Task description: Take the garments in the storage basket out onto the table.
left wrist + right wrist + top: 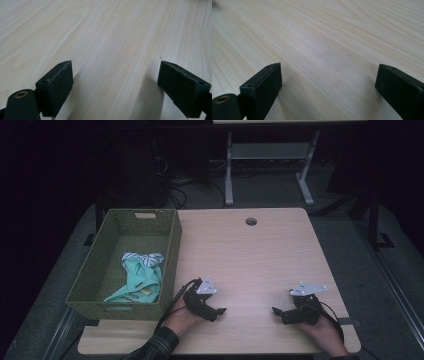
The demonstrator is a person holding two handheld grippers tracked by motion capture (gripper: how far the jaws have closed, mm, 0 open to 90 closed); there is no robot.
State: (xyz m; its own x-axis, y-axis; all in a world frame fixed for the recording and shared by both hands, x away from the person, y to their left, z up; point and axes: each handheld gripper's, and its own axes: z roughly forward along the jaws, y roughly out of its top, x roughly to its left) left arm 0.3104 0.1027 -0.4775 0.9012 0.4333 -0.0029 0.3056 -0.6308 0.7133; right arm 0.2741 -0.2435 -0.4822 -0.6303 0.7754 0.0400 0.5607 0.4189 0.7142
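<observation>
My left gripper [219, 312] rests low over the front of the wooden table [250, 255], just right of the basket, pointing right. Its jaws stand wide apart with bare wood between them, and its fingers [56, 85] hold nothing. My right gripper [276, 313] sits near the front right of the table, pointing left toward the other one. It is open too, its pads [263, 88] far apart over bare wood. A green woven basket [172, 245] at the table's left holds a mint-green cloth [141, 279] with a striped piece [142, 258] on top.
A round cable hole [251, 221] lies near the table's far edge. Beyond the table, a white desk frame [267, 155] stands on the dark floor, with cables [175, 182] to its left. The person's forearms enter from the bottom edge.
</observation>
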